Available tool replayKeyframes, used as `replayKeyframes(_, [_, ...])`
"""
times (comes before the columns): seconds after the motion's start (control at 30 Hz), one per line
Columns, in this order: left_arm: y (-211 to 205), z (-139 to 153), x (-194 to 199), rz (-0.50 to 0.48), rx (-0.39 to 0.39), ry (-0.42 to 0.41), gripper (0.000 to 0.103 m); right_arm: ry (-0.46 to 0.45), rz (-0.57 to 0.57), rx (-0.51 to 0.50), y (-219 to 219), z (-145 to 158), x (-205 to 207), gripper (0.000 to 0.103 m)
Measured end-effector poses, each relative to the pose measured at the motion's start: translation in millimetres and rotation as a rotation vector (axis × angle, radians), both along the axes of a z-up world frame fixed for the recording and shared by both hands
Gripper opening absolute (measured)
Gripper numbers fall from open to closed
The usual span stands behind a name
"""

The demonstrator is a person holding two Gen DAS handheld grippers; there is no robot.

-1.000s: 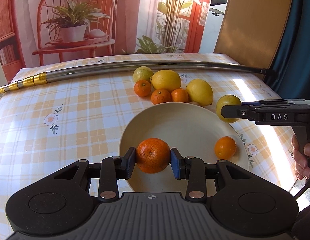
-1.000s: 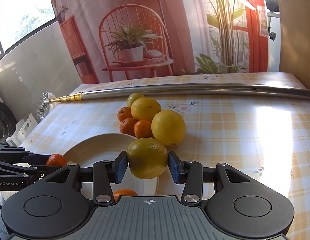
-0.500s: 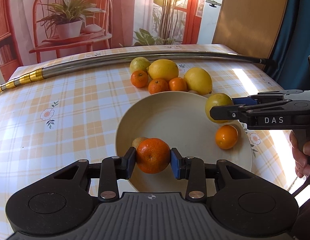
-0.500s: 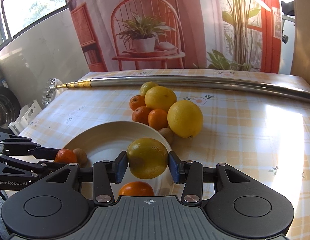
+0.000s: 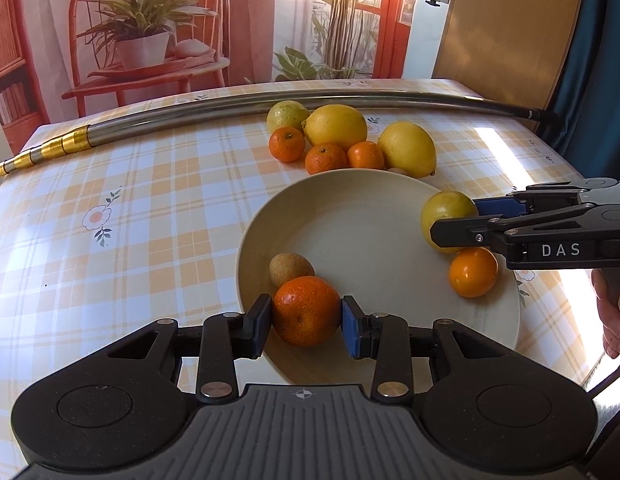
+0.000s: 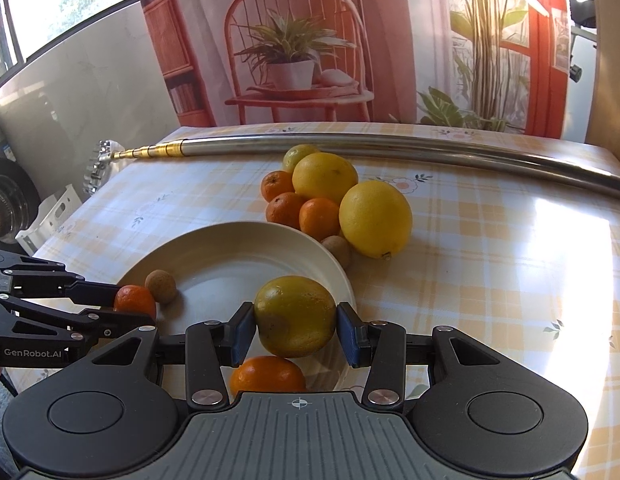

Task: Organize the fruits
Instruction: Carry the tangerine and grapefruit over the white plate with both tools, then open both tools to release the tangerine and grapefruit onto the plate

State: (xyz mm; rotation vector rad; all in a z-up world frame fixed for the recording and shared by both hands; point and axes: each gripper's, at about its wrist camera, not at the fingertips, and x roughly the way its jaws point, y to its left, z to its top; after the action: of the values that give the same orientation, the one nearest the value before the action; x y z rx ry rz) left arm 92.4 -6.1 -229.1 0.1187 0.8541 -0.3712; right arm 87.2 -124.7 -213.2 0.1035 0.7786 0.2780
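Note:
My left gripper point(image 5: 305, 320) is shut on a tangerine point(image 5: 306, 310), held low over the near rim of the cream bowl point(image 5: 362, 240). Just behind that tangerine a small brown fruit point(image 5: 291, 268) lies in the bowl. My right gripper point(image 6: 295, 330) is shut on a yellow-green citrus point(image 6: 294, 315) over the bowl's point(image 6: 229, 256) right side; in the left wrist view this gripper point(image 5: 458, 222) holds the same citrus point(image 5: 444, 216). An orange point(image 5: 472, 271) rests in the bowl beneath it. The remaining fruits point(image 5: 342, 140) sit in a cluster on the table behind the bowl.
A long metal pole with a gold end point(image 5: 269, 106) lies across the far side of the checked tablecloth point(image 5: 129, 208). A small brown fruit point(image 6: 337, 249) sits by the bowl's far rim next to a big lemon point(image 6: 374, 218). A hand point(image 5: 612, 312) shows at the right edge.
Both grippers have moved forward and down over the bowl with their fruits. The small brown fruit in the bowl has come into view behind the tangerine.

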Motion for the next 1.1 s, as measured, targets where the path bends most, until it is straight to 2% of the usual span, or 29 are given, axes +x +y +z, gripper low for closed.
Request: replayKeyframes(1.1, [-1.6, -3.0, -4.3, 0.031, -0.024, -0.032, 0.04, 0.011, 0.008, -0.023, 4.6, -4.3, -2.7, 0.04])
